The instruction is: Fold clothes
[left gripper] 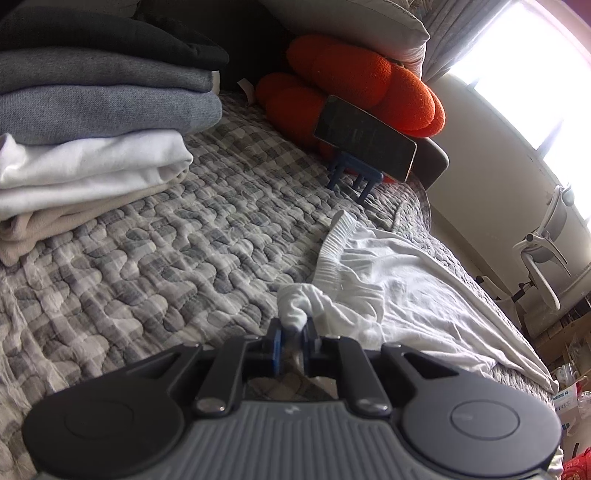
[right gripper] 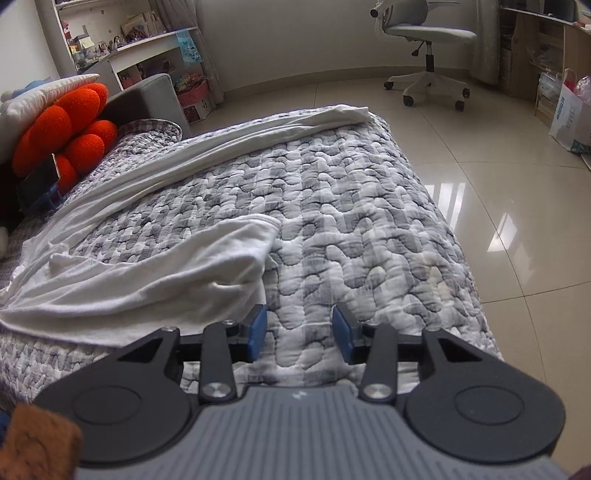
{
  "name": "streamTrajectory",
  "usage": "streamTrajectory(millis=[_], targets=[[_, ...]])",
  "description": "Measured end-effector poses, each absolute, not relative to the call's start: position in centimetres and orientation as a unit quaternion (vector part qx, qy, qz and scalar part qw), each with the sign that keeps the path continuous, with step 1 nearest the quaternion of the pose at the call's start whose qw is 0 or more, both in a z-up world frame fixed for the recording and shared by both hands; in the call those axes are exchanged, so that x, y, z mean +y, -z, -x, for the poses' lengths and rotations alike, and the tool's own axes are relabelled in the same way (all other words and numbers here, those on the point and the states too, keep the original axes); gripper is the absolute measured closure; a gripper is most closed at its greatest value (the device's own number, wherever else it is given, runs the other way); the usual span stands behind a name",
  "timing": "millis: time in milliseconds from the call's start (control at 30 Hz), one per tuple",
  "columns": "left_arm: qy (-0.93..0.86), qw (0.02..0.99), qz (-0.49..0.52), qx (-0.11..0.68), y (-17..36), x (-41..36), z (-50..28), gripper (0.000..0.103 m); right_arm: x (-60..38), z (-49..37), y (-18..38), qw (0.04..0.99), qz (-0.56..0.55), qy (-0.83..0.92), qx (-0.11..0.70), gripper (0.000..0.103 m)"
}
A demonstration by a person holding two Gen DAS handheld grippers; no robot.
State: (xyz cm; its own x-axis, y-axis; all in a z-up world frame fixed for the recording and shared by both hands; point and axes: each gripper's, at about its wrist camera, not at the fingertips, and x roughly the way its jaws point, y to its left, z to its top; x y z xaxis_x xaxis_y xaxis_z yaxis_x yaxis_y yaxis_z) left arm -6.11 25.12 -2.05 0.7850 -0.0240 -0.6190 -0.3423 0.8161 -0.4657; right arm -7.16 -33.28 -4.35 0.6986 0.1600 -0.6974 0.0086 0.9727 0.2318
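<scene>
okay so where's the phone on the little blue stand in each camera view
Left wrist: the phone is upper middle, leaning against the orange cushion.
Right wrist: the phone is at the far left edge, seen edge-on below the orange cushion.
Shared landmark: the orange cushion.

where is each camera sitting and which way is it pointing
Left wrist view: on the left gripper, low over the grey checked quilt, facing the stack of folded clothes and bed head; its fingers pinch the white trousers.
Right wrist view: on the right gripper, above the bed's near edge, facing the white office chair and tiled floor; its blue pads stand apart.
Both share the quilt, trousers, orange flower cushion and propped phone.
</scene>
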Motion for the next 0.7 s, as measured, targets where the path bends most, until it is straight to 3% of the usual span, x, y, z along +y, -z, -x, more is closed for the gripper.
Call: streamTrajectory(millis=[200, 233, 333, 400, 700], targets=[[-0.081, 0.894, 0.297, 0.324, 2.4, 24.7, 5.3, 0.077, -29.9, 5.6, 4.6, 0.922, -0.098, -0.081, 0.367, 0.061], [-0.079, 0.893, 0.3, 0.326, 2.5, 24.7, 5.2, 0.077, -29.7, 5.3, 4.6, 0.922, -0.098, -0.081, 0.365, 0.074], [-0.081, 0.896, 0.292, 0.324, 2.6, 24.6, 4.9, 0.082, -29.1, 4.5, 4.4, 0.925, -0.099, -0.083, 0.358, 0.096], [-0.083, 0.898, 0.284, 0.325, 2.6, 24.5, 4.8, 0.091, -29.2, 4.1, 4.2, 0.927, -0.104, -0.078, 0.352, 0.096], [-0.064, 0.903, 0.317, 0.284, -0.5, 24.5, 6.0, 0.094, -32.1, 6.6, -1.3, 0.951, -0.13, -0.03, 0.278, 0.097]])
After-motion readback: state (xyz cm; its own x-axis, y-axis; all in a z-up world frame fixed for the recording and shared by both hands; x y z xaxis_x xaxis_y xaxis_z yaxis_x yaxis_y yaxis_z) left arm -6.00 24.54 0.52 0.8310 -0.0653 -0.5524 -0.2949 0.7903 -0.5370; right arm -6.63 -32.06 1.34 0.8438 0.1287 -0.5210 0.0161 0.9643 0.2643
